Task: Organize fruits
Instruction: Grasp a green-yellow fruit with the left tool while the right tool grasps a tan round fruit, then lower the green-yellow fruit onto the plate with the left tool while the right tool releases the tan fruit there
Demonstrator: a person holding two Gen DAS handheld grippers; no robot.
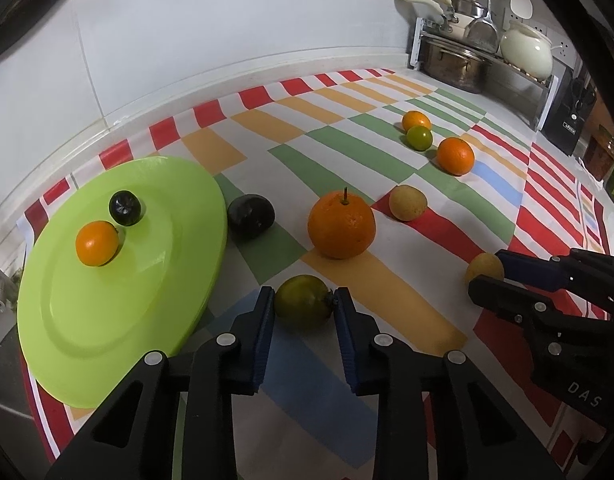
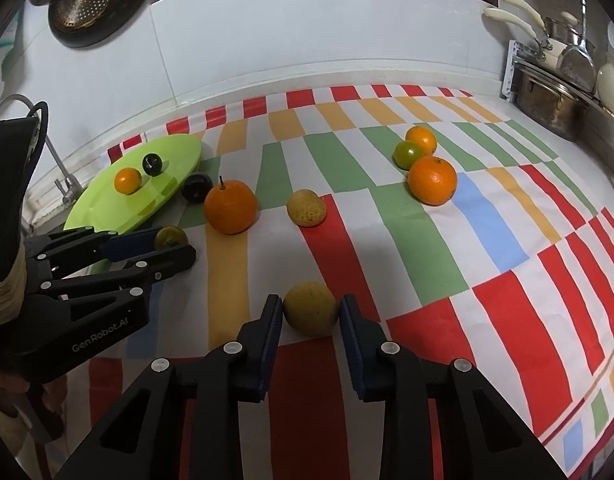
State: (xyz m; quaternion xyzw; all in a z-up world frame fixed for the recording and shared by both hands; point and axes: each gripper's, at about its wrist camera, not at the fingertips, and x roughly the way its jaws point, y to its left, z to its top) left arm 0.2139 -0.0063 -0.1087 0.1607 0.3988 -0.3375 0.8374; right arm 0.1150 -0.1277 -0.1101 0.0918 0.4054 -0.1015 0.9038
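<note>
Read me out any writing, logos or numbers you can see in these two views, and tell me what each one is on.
"DAS" on the right gripper, cut off at the picture's edge.
"Gen Robot.AI" on the left gripper.
A small label on the black box by the pot rack: too small to read.
Nothing else legible; the fruits, plate and cloth bear no text.

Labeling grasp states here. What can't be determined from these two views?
- Left gripper: fingers flank the greenish fruit; firm contact unclear, fisheye angle.
- Right gripper: same with the yellow fruit.
- Yellow fruit in the left view: partly hidden by the right gripper's fingers.
- Green plate: near edge covered by the left gripper.
</note>
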